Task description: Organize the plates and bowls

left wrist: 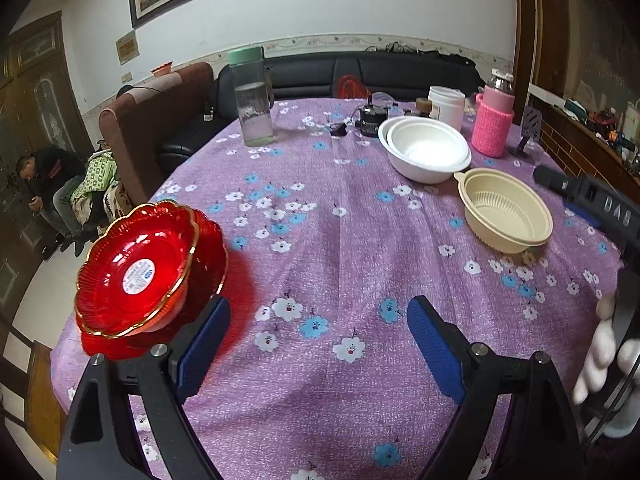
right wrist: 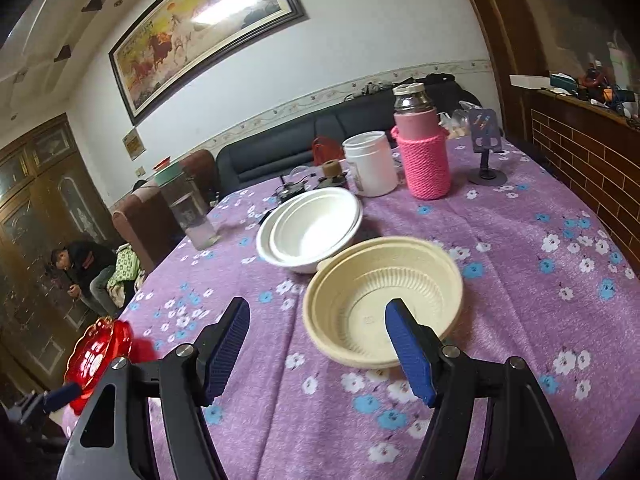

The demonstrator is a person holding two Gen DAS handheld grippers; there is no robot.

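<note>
Bowls and plates stand on the purple flowered tablecloth [left wrist: 320,216] in front of me. In my left wrist view, my left gripper [left wrist: 316,344] is wide, with only cloth between its blue pads, and it holds nothing. The red plates [left wrist: 136,276] with gold rim are at the lower left of the frame, one tilted on top of another, just beside my left pad. The white bowls [left wrist: 426,152], one nested inside the other, are at the upper right, and the cream bowl [left wrist: 506,210] is just below them, close but I cannot tell if they touch. In my right wrist view, my right gripper [right wrist: 316,344] is also apart and holds nothing; its right pad stands in front of the cream bowl [right wrist: 380,296] at the centre, its left pad over bare cloth. The white bowls [right wrist: 310,232] are above it, and a pink knitted bottle [right wrist: 424,152] stands further back.
</note>
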